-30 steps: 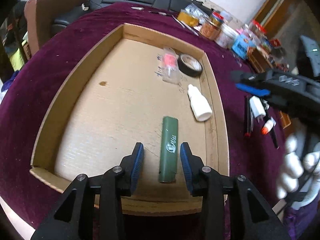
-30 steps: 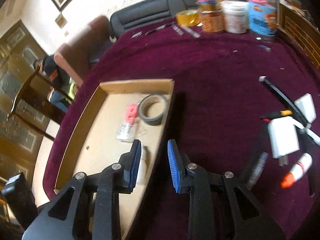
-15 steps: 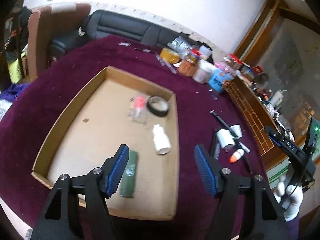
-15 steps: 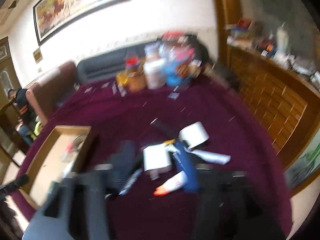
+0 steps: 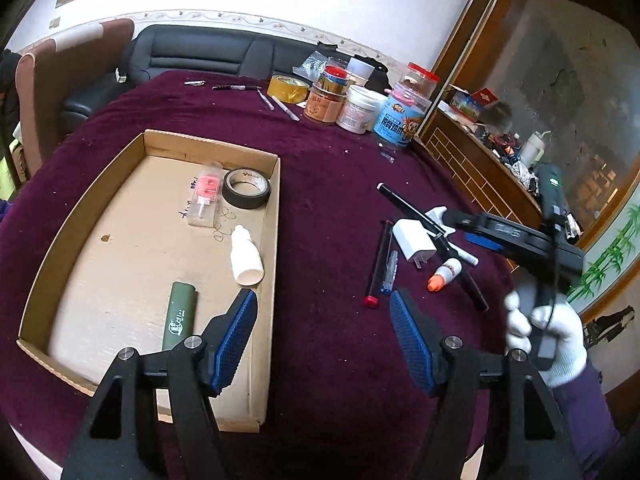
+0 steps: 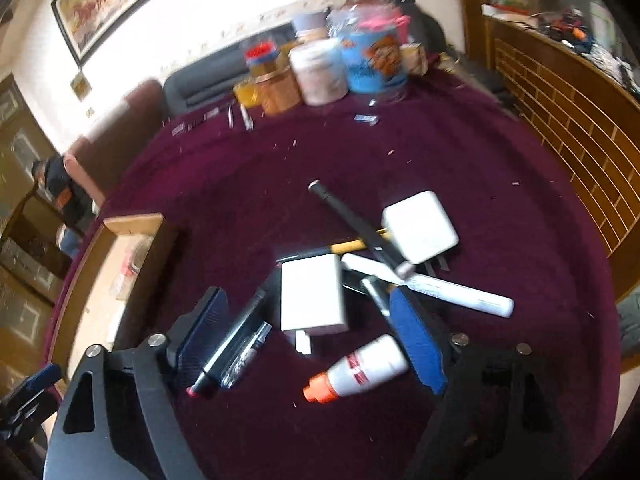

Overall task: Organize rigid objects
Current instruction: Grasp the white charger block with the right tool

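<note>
— What are your fingers doing?

— My right gripper (image 6: pixel 316 328) is spread and empty, its fingers having just eased inward, over the white charger (image 6: pixel 313 298) in the loose pile on the desk (image 5: pixel 332 200). My left gripper (image 5: pixel 324 336) is released by the cardboard tray (image 5: pixel 272 264).

— Next?

— Lower, straddle the charger, clench, carry it to the tray.

Green lighter (image 5: pixel 180 316), white bottle (image 5: pixel 246 256), black tape roll (image 5: pixel 246 189) lying in cardboard tray (image 5: pixel 272 216)

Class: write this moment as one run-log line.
left gripper: open, empty, jaws just opened | right gripper: open over charger, jaws just closing | box: lighter in
</note>
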Tool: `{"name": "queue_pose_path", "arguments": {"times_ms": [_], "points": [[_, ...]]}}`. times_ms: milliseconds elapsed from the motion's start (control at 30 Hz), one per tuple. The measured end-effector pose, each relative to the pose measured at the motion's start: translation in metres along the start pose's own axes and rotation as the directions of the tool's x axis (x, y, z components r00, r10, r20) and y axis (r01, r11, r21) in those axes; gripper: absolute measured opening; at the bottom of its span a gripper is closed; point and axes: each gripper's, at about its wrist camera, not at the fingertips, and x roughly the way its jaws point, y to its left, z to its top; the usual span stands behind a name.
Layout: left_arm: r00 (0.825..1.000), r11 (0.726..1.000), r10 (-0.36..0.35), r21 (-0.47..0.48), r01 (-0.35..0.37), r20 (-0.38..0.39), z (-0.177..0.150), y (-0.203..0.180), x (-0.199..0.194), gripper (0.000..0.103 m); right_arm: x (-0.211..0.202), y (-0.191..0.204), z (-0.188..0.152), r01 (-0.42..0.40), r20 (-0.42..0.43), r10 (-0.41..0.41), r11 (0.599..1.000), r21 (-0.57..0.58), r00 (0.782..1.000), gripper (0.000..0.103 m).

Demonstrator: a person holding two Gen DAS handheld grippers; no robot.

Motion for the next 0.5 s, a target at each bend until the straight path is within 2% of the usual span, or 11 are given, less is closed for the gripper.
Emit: {"name": "queue_pose_path", "arguments": {"times_ms": [100,267,333,400,433,500], "points": [[1.0,1.0,0.005,-0.006,-0.005,0.003,0.0,0.003,0.0,0.063,0.021,0.007,-0.002,0.037,-0.062,-0.038,0.999,-0.03,0.997,0.079],[1.0,1.0,0.001,-0.024,-0.001,0.0,-0.001,0.011,0.004,0.063,0.049,0.008,-0.006,0.096,-0.119,-0.102,0.994,-0.054,0.988,0.077],[1.0,1.0,-0.005,-0.028,0.005,-0.005,-0.001,0.013,0.007,0.063,0.058,0.009,-0.005,0.103,-0.132,-0.11,0.993,-0.054,0.985,0.068],[1.0,1.0,-0.006,-0.027,0.006,-0.01,-0.002,0.013,0.009,0.063,0.066,0.011,-0.005,0.116,-0.151,-0.123,0.992,-0.057,0.981,0.046],[1.0,1.0,-0.008,-0.026,0.008,-0.011,-0.002,0.013,0.01,0.063,0.067,0.014,-0.006,0.15,-0.128,-0.159,0.986,-0.076,0.979,0.045],[1.0,1.0,-0.01,-0.023,0.01,-0.012,-0.002,0.012,0.01,0.063,0.066,0.017,-0.008,0.163,-0.122,-0.172,0.983,-0.079,0.978,0.045]]}}
